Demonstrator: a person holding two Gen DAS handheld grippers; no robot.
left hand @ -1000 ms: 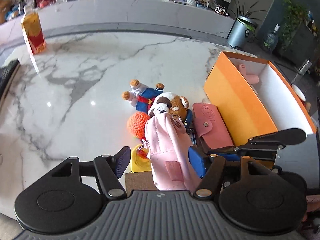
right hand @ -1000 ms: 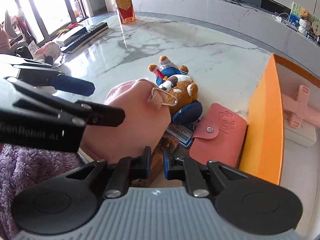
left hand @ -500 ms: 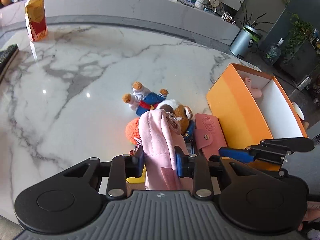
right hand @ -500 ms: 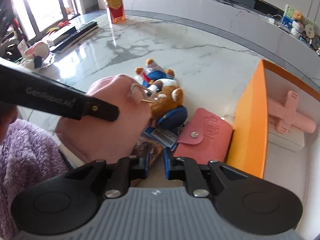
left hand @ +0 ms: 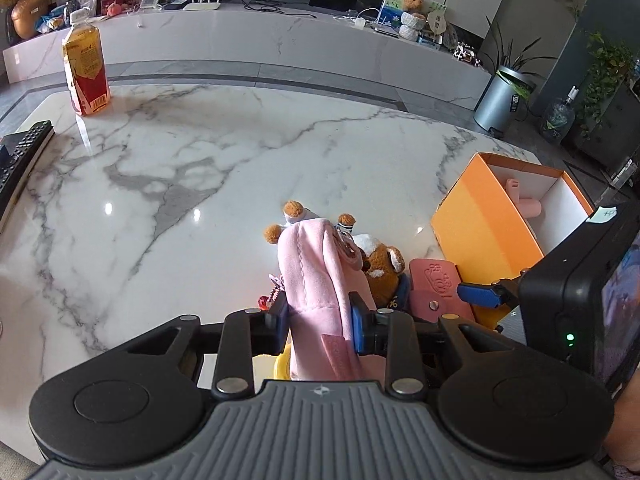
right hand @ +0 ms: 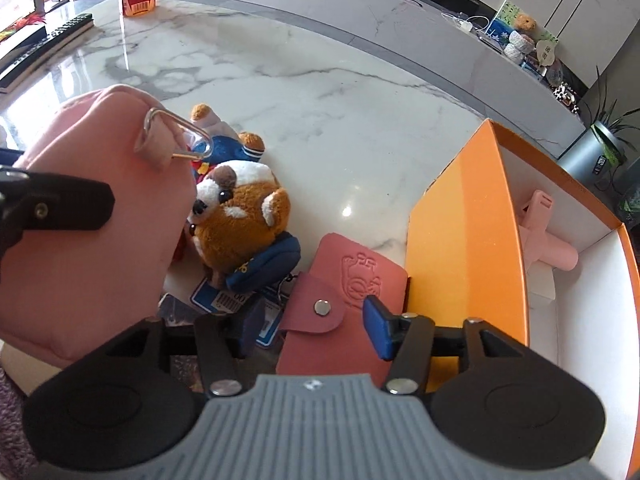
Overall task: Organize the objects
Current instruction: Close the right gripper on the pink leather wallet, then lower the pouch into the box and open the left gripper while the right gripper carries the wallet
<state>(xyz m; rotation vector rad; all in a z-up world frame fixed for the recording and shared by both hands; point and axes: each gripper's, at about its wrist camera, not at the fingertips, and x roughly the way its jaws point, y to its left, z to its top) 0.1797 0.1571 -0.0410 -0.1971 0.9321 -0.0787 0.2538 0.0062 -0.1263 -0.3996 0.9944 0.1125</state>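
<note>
My left gripper [left hand: 320, 316] is shut on a pink fabric pouch [left hand: 316, 280] and holds it above the marble table; the pouch also shows at the left of the right wrist view [right hand: 92, 240], with a metal clip on top. My right gripper [right hand: 316, 328] is open, its fingers either side of a pink snap wallet [right hand: 340, 304] lying on the table. A brown and white plush dog [right hand: 240, 216] and a small plush bear in blue [right hand: 224, 148] lie beside the wallet. An orange box [right hand: 464, 240] stands to the right.
A pink cross-shaped item [right hand: 548, 240] lies inside the box. Barcode cards [right hand: 224, 300] lie under the plush dog. A drink bottle [left hand: 86, 76] stands at the table's far left, a remote [left hand: 20, 156] at the left edge. The marble table [left hand: 240, 152] stretches beyond.
My left gripper closed on the pink pouch and lifted it. My right gripper opened from shut and moved right, over the pink wallet.
</note>
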